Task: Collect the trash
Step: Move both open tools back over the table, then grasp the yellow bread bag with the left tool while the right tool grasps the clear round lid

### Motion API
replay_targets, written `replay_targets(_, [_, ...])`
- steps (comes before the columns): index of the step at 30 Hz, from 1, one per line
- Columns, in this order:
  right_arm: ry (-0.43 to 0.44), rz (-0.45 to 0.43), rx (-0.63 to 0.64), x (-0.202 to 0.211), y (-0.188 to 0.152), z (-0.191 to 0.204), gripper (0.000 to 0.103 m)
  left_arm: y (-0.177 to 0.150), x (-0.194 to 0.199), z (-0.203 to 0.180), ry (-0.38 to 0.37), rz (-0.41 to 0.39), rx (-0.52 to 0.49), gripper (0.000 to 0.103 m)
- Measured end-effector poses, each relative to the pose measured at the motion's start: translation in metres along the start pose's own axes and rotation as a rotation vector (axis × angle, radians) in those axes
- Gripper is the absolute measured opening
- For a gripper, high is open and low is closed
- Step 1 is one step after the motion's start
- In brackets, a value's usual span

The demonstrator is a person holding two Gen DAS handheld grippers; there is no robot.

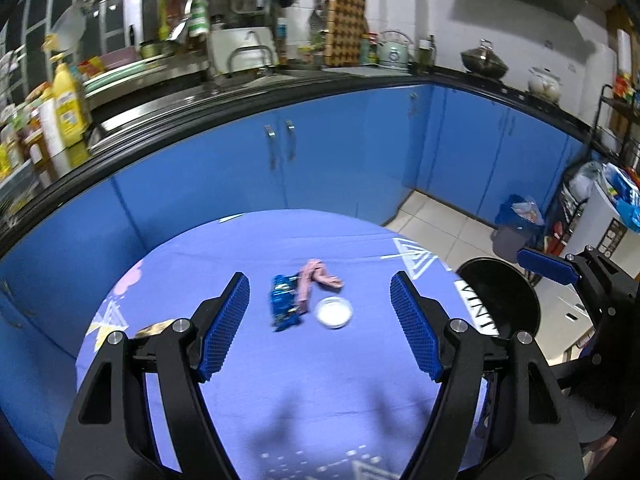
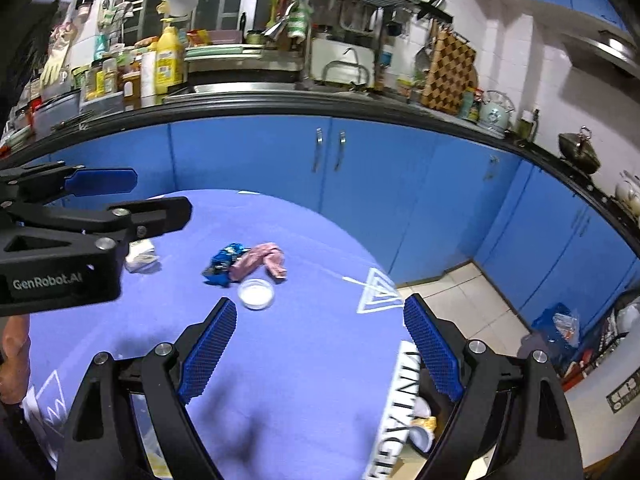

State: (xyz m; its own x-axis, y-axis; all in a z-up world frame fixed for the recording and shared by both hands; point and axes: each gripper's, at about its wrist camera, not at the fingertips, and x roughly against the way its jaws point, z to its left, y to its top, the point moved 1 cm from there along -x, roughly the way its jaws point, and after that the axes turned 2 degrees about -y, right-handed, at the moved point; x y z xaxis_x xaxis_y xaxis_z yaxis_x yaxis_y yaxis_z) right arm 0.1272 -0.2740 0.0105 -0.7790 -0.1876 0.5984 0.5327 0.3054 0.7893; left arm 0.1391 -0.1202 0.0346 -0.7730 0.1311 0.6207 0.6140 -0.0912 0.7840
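Centrally, beyond my spread, empty left gripper (image 1: 320,320), lie a blue wrapper (image 1: 283,300), pink wrapper (image 1: 316,280) and clear lid (image 1: 334,312) on the purple tablecloth (image 1: 280,380); my right gripper (image 2: 318,340), likewise spread and empty, sees them upper left of its fingertips

- tablecloth (image 1: 280,380): violet-blue, white triangle prints and white lettering at right edge
- wrapper (image 1: 283,300): shiny blue, near table centre
- pink wrapper (image 1: 316,280): dusty pink, just right of the blue one
- small dish (image 1: 334,312): clear, whitish inside
- crumpled paper (image 2: 140,258): white, left side of table
- left gripper (image 1: 320,328): black frame, blue gridded pads
- right gripper (image 2: 320,344): same black and blue
- cabinet doors (image 1: 320,152): bright blue, silver handles
- countertop (image 1: 240,120): black
- cutting board (image 1: 346,28): brown-and-tan checker, far wall
- bottle (image 1: 68,100): yellow, far left
- floor tiles (image 1: 440,224): off-white
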Motion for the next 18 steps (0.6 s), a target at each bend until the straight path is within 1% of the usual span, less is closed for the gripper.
replay_targets(5, [0.063, 0.048, -0.007, -0.022, -0.001, 0.019, 0.084, -0.017, -0.004, 0.037, 0.043, 0.028, 0.049, 0.073])
replay_targets(10, [0.111, 0.113, -0.042, -0.051, -0.004, 0.029, 0.084, -0.037, -0.019, 0.071, 0.081, 0.085, 0.101, 0.073])
replay_targets(16, [0.123, 0.177, -0.036, -0.085, -0.007, 0.042, 0.084, -0.065, -0.049, 0.107, 0.118, 0.169, 0.164, 0.073])
replay_targets(18, [0.129, 0.195, -0.029, -0.097, -0.007, 0.047, 0.084, -0.072, -0.057, 0.114, 0.130, 0.191, 0.183, 0.073])
